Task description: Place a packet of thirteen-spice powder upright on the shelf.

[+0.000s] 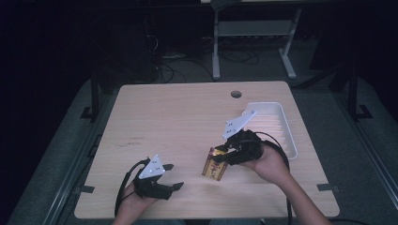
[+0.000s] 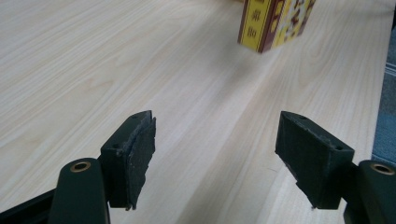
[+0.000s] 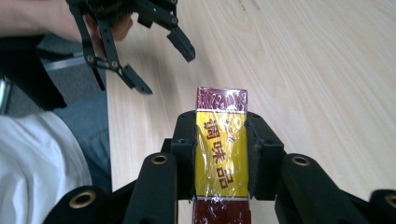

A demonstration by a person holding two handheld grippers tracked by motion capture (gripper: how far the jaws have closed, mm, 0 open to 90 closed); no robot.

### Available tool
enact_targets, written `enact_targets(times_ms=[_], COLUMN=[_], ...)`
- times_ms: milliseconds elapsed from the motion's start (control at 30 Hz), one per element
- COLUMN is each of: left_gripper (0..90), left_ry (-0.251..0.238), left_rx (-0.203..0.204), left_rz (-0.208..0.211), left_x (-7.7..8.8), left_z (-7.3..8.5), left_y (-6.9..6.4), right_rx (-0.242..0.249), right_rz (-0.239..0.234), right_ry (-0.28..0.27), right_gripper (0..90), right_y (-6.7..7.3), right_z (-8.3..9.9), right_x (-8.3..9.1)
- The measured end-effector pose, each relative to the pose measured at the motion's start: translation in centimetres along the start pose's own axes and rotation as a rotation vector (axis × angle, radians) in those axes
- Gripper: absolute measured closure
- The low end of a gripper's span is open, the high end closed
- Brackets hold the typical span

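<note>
Right hand-held gripper (image 3: 220,154) clamps yellow box (image 3: 221,154), its lower end cut off

Black jaws, brass rivets; grey plates, cables

Your left gripper view cuts the yellow-and-maroon box (image 2: 275,23) off at the top edge; just its lower corner shows. In your right gripper view the box's lower end runs off the bottom, both flanks covered by jaw pads (image 3: 184,149). From the high view its print is too small to read.
</note>
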State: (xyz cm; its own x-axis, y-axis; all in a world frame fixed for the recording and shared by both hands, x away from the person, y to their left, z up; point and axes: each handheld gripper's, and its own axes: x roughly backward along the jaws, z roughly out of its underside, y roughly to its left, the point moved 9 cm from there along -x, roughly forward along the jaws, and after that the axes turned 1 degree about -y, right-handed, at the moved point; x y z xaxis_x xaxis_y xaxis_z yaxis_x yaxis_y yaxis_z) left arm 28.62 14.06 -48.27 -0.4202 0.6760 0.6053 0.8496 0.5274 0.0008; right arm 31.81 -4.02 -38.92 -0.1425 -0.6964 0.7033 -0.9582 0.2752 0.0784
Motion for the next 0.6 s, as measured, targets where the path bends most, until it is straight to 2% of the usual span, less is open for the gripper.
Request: enact_targets(times_ms=[233,267,333,367,433,600], left_gripper=[27.7,27.7,27.7,27.7,27.6,27.6], left_ry=[-0.02,-0.027,-0.029,-0.032,-0.038,-0.043], left_rx=[0.038,0.053,0.059,0.069,0.081,0.093], left_rz=[-0.004,0.001,0.0,-0.003,-0.004,-0.018], left_x=[0.3,0.5,0.6,0.7,0.8,1.0], left_z=[0.1,0.1,0.2,0.3,0.3,0.5], left_y=[0.6,0.8,0.9,1.2,1.4,1.9], right_rx=[0.061,0.084,0.091,0.115,0.127,0.178], right_rz=[-0.006,-0.002,-0.002,0.0,0.002,0.02], right_ry=[0.052,0.081,0.092,0.11,0.118,0.151], right_gripper=[68.0,68.0,68.0,68.0,68.0,67.9], right_y=[-1.0,-1.5,-1.6,-2.1,-2.4,-3.4], right_z=[-0.6,-0.6,-0.7,-0.9,-1.2,-1.7], right_x=[0.4,0.4,0.5,0.7,0.9,1.5])
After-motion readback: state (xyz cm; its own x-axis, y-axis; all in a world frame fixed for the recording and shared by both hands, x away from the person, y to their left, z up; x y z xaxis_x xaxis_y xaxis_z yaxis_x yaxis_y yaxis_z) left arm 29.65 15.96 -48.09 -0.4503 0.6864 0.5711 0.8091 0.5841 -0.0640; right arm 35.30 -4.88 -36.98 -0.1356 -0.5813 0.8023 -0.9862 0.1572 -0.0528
